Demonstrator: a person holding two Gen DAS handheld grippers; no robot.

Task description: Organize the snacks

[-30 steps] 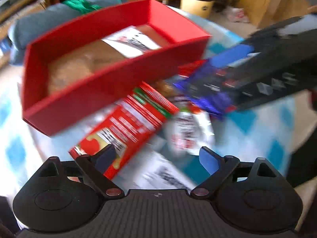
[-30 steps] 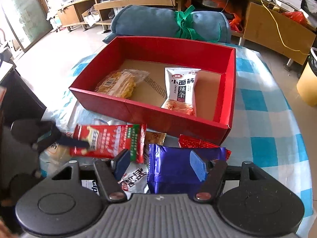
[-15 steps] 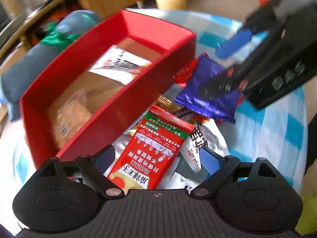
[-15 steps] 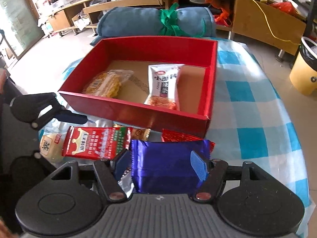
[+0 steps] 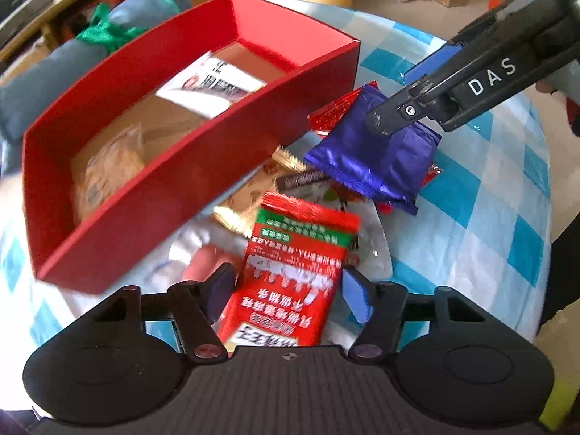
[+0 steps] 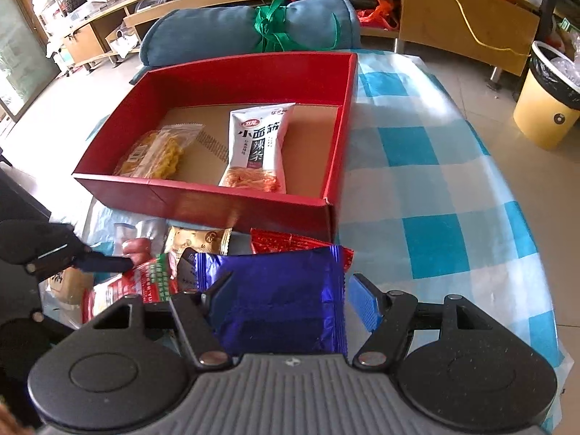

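Two grippers: both angled steeply down over the loose snack pile, just in front of the red box (image 6: 203, 195)
Left gripper (image 5: 286, 290): jaws closing around the red-and-green packet (image 5: 297, 272); packet lies between the fingers, left pad about at its edge, right pad looks just clear, so no firm pinch yet
Right gripper (image 6: 286, 297): half spread astride the blue foil packet (image 6: 279, 297); left finger overlaps the packet's edge, right pad stands slightly off it, so cannot tell if it is held
Why so placed: each tool straddles one packet across its short side, likely so the pads meet the flat pouch at both edges for a lift into the box
Box contents: white spicy-strip packet (image 6: 259, 145) and clear bag of yellow twists (image 6: 159, 150) lie flat on the cardboard floor, room left at the right end
Pile: gold packet (image 6: 197, 239) and red foil packet (image 6: 290, 243) lie against the box's near wall, partly under the blue one
Surface: blue-checked tablecloth (image 6: 435, 188)
Judgement: two of several snacks stowed; pickup step in hand
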